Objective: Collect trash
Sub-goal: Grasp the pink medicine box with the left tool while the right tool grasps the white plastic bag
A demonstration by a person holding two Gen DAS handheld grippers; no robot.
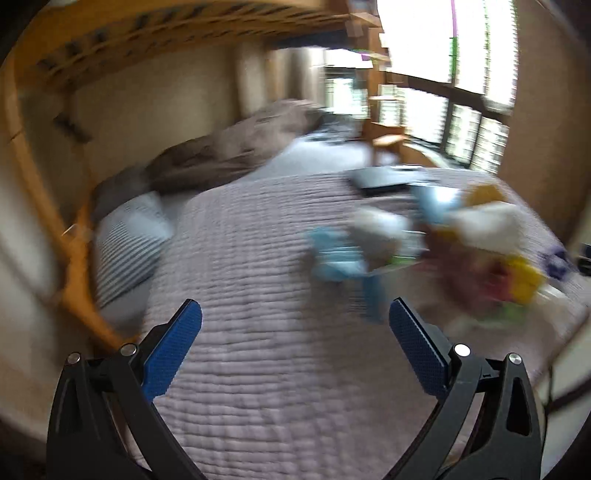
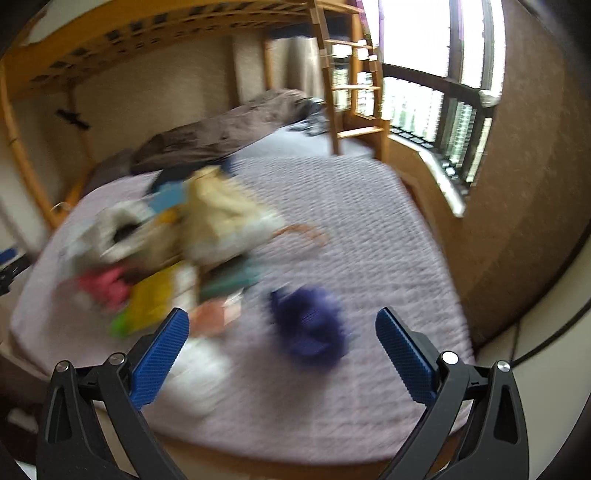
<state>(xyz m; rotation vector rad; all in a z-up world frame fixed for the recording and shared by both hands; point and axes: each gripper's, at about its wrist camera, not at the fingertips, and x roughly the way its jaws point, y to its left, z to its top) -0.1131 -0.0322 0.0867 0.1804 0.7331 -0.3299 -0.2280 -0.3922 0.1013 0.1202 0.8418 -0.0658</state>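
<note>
Both views are blurred by motion. A pile of mixed trash [image 2: 177, 243] lies on a lilac quilted bed [image 2: 369, 221]: white, yellow, pink and blue pieces. A dark blue crumpled piece [image 2: 310, 325] lies apart, nearest my right gripper [image 2: 282, 325], which is open and empty above the bed's near edge. In the left wrist view the same pile [image 1: 443, 243] sits to the right, with a light blue piece [image 1: 340, 254] closest. My left gripper [image 1: 295, 314] is open and empty over bare quilt.
A wooden bunk frame [image 2: 147, 29] spans overhead, with a ladder [image 2: 354, 92] at the far end. A brown duvet [image 1: 229, 147] and striped pillow [image 1: 125, 243] lie along the wall. A dark flat object [image 1: 388, 177] lies beyond the pile. Windows [image 2: 424, 103] are at right.
</note>
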